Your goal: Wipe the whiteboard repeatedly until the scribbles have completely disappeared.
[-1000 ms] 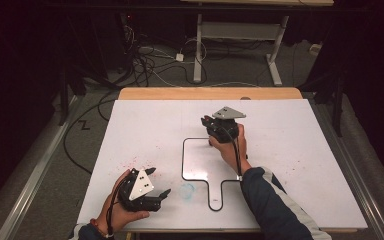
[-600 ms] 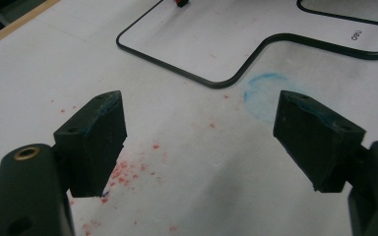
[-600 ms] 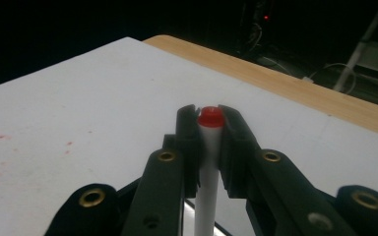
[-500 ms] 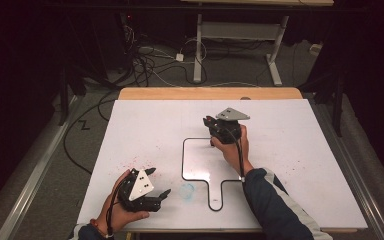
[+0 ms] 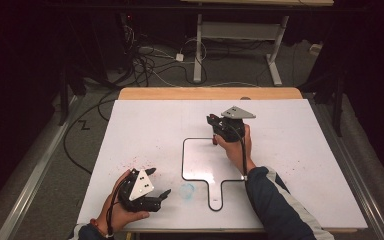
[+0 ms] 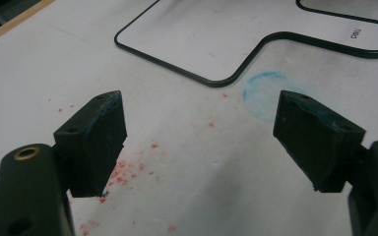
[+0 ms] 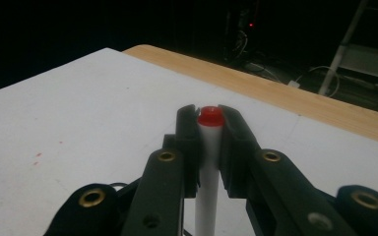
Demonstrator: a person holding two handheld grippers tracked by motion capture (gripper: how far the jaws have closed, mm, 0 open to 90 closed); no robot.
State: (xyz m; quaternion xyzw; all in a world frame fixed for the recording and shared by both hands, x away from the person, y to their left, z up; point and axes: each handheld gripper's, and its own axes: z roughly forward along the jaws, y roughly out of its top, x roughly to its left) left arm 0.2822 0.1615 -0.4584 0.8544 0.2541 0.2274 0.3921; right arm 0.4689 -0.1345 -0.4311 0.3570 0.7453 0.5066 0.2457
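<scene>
We see the right gripper (image 7: 207,129) closed on a white marker (image 7: 208,167) with a red end cap, the marker upright between the jaws and held over the top edge of the black outline (image 5: 184,160) drawn on the white table (image 5: 145,125). The left gripper (image 6: 197,132) rests near the table's front left corner with its jaws spread wide and holding nothing, red specks (image 6: 123,174) and a blue smudge (image 6: 263,93) on the surface just ahead of it.
</scene>
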